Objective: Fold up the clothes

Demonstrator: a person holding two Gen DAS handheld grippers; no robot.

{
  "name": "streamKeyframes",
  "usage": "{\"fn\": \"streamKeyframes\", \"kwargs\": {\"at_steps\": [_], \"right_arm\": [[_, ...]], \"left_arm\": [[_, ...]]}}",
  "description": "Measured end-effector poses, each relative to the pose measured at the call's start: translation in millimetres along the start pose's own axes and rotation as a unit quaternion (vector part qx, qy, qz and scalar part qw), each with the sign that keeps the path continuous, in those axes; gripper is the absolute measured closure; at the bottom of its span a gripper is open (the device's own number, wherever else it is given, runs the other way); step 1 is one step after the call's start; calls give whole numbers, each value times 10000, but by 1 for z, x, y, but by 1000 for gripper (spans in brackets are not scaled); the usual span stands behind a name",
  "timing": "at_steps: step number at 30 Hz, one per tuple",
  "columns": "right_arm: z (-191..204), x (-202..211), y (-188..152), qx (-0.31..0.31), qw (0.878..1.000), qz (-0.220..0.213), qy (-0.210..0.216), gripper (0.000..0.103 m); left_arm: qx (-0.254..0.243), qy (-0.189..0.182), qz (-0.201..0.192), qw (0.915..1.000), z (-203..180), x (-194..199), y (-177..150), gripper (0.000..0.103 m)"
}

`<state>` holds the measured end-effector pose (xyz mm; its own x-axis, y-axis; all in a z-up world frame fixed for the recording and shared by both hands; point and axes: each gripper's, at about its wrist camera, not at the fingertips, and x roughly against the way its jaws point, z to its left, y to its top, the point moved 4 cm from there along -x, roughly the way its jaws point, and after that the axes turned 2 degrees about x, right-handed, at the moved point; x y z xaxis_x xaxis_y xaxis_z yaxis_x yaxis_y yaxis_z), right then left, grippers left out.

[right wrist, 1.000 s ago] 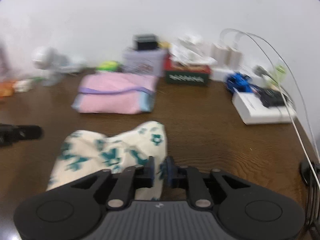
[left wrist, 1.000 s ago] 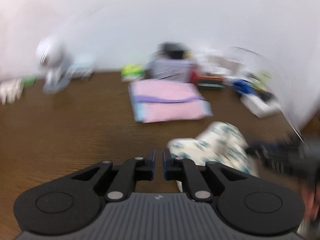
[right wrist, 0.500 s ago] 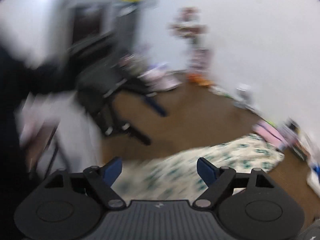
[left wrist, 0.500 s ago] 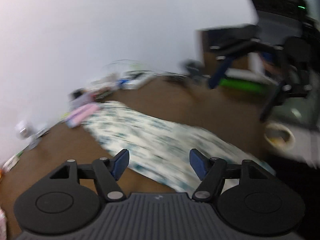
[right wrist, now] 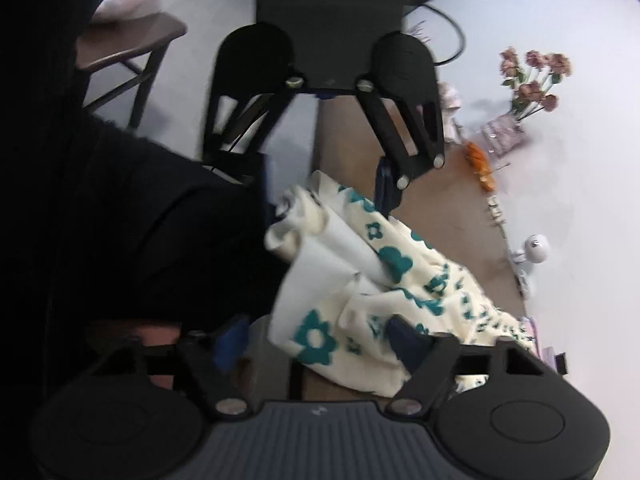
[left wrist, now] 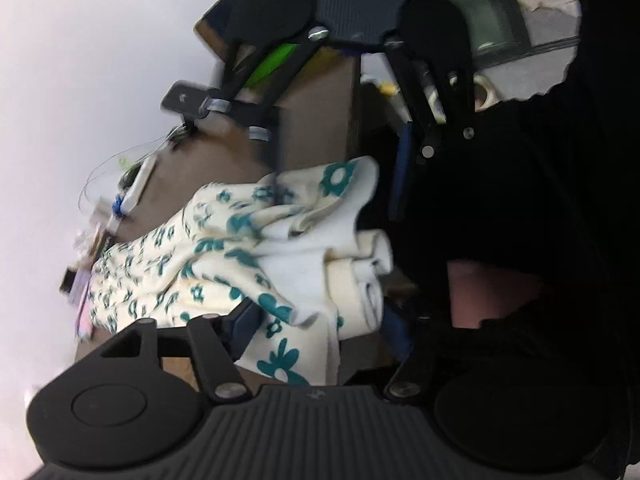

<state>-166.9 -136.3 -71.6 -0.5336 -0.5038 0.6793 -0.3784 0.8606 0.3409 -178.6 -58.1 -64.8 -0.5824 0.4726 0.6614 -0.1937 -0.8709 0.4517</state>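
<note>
Cream floral garment (left wrist: 256, 248), bunched between two closing claws; no legible writing

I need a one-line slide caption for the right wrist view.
Both grippers closing around the cream, teal-flowered cloth's bunched edge.

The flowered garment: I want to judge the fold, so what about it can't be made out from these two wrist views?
- Left wrist view: the flowered garment is motion-blurred; the left gripper, jaws closing around its bunched edge, covers the near hem.
- Right wrist view: the right gripper, also closing, hides the near hem; contact unclear.
</note>
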Motion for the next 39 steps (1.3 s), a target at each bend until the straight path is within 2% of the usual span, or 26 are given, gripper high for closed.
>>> {"fn": "streamKeyframes", "kwargs": {"at_steps": [1,3,5,6,7,9,10,14,17,21,23,24,26,29,30,32,33,34,35,36,37,39], "right_arm": [[-1,-1,0,-75,10000,-10,-32,50],[-1,-1,0,-228,9996,-36,-138,69],[-4,2,2,-407,9991,-43,-96,72],[-5,4,3,-482,9988,-52,-83,76],[-3,7,5,-474,9988,-89,-112,79],[3,17,8,-559,9982,-187,-94,100],[5,24,10,-651,9976,-253,-29,100],[-18,56,12,-1352,9857,-709,713,101],[-63,69,1,-1961,9728,-994,725,101],[-131,59,-23,-2626,9561,-1152,600,101],[-167,43,-36,-2980,9465,-1129,508,100],[-179,30,-46,-3179,9420,-975,464,100],[-203,5,-67,-3571,9309,-664,375,100],[-223,-39,-88,-4075,9132,-87,14,97],[-226,-54,-94,-4228,9061,119,-128,90],[-225,-63,-101,-4428,8954,349,-304,81],[-224,-63,-103,-4486,8920,402,-382,76],[-223,-62,-105,-4547,8883,444,-471,74],[-220,-52,-106,-4640,8828,418,-600,72],[-216,-37,-109,-4822,8731,308,-642,68],[-211,-22,-111,-5002,8630,198,-683,66],[-202,7,-117,-5358,8411,-32,-740,59]], "left_arm": [[79,-2,23,10000,2,1,0,49],[299,-16,81,9995,9,4,1,57],[358,-58,102,9993,11,7,0,61],[357,-94,115,9993,11,11,0,68],[388,-146,131,9991,12,16,2,79],[593,-466,158,9970,15,30,9,91],[697,-688,174,9950,15,41,13,92],[1208,-1368,-42,9832,46,73,23,94],[1517,-1472,-253,9771,96,76,29,94],[1819,-1519,-312,9710,166,48,36,93],[2184,-1655,-237,9614,199,21,30,93],[2385,-1712,-188,9557,211,8,26,92],[2860,-1819,-59,9408,235,-27,13,91],[3695,-1637,112,9146,261,-77,-10,75],[3960,-1476,178,9061,267,-89,-17,67],[4351,-1196,218,8921,274,-96,-29,66],[4587,-1121,130,8814,277,-89,-35,63],[4935,-1033,9,8636,280,-75,-43,56],[5314,-927,-106,8420,282,-60,-51,52],[5681,-819,-220,8185,284,-45,-59,42],[5936,-756,-290,8007,278,-32,-61,33],[6340,-672,-388,7695,258,-11,-62,28]]}}
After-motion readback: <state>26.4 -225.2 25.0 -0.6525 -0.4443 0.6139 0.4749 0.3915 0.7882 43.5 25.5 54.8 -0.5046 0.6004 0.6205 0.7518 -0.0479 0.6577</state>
